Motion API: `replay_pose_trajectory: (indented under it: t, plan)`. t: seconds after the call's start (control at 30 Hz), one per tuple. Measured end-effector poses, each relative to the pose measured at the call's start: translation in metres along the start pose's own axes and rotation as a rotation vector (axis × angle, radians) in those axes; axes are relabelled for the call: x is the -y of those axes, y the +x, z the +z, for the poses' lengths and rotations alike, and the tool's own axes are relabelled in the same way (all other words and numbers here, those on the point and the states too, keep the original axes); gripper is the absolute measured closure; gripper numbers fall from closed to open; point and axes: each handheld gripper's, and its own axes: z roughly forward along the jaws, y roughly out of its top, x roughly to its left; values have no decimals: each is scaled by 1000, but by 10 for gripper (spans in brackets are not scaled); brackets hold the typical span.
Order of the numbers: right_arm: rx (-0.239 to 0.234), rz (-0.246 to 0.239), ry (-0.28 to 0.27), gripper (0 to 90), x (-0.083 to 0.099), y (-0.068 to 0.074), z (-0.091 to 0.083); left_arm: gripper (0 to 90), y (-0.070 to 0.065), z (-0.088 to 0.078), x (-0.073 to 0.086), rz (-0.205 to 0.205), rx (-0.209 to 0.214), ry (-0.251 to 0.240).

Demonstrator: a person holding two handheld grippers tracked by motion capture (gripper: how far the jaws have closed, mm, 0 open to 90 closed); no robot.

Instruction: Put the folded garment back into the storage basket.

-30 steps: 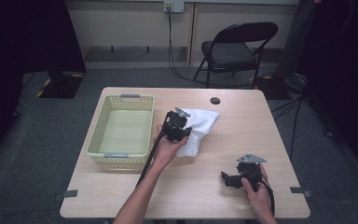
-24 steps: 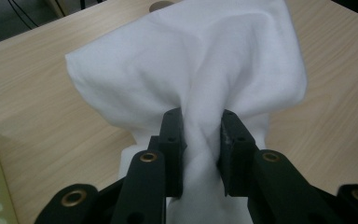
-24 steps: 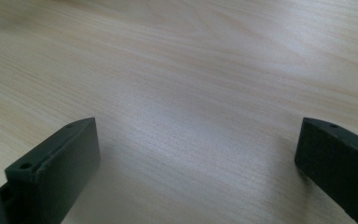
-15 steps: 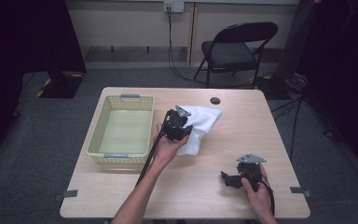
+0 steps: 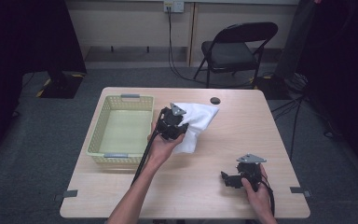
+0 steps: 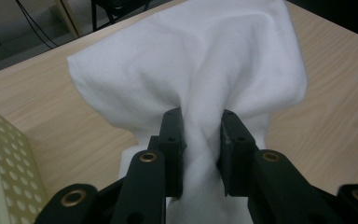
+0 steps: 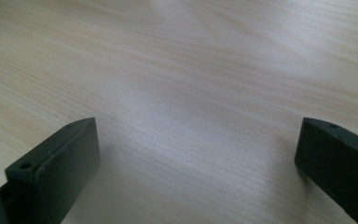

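A white cloth (image 5: 196, 122) lies bunched near the middle of the wooden table (image 5: 200, 196), right of the basket. My left gripper (image 5: 173, 125) is shut on the cloth; in the left gripper view a fold of the cloth (image 6: 191, 74) is pinched between the two black jaws and the rest rises up beyond them. My right gripper (image 5: 226, 178) rests low at the table's front right, held by a hand. Its jaws stand wide apart with bare tabletop (image 7: 191, 116) between them.
A pale yellow plastic basket (image 5: 101, 122) stands at the table's left, close beside the left gripper. A small dark round disc (image 5: 215, 100) sits near the far edge. A black folding chair (image 5: 235, 46) stands beyond the table.
The cloth has shifted slightly in the left gripper's hold, its upper part spreading a little to the right. The right gripper has stayed put.
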Motion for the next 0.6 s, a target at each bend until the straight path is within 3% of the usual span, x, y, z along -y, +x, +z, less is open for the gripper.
replay_pose_trajectory:
  t: [0.6]
  plan:
    - [0, 4, 0, 0, 0, 0, 0, 738, 20, -23, 3, -25, -49, -13]
